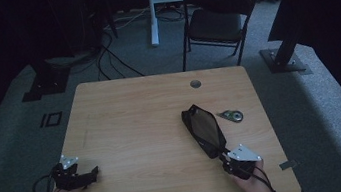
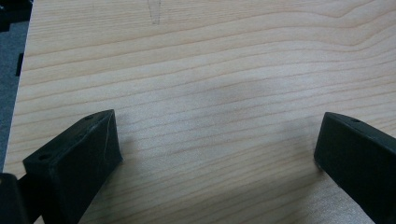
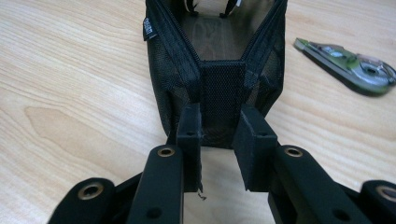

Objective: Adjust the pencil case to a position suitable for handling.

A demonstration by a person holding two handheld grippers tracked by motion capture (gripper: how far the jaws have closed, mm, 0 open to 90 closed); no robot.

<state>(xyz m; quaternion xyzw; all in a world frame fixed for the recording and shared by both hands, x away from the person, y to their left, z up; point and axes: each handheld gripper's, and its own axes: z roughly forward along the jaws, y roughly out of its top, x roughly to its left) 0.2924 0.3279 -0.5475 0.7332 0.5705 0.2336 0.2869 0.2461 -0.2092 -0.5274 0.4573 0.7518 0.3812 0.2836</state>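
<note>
— Where's the black mesh pouch (image 1: 203,130) just now?

— Lower right of the bench (image 1: 137,126) in the high view, lying on a slant: its long axis runs from the upper left down to the lower right, straight at the right claw (image 1: 228,157). That claw is clamped on the pouch's near end. In the right gripper view its jaws pinch the webbing tab where the two zipper lines meet, and the open mouth of the pouch (image 3: 219,56) stretches away toward the top of the frame.

— And the other one?

— The left claw (image 1: 92,173) sits at the lower left, well apart from the pouch, jaws spread wide over bare wood with nothing between them. So the right hand is plainly the nearer; the left would have to cross most of the bench.

— Anything else close by?

— A correction tape dispenser (image 1: 232,115), I think, just right of the pouch, not touching it.

— Any writing?

— A small side tag (image 3: 148,29) on the pouch carries white lettering, too small to read.
</note>
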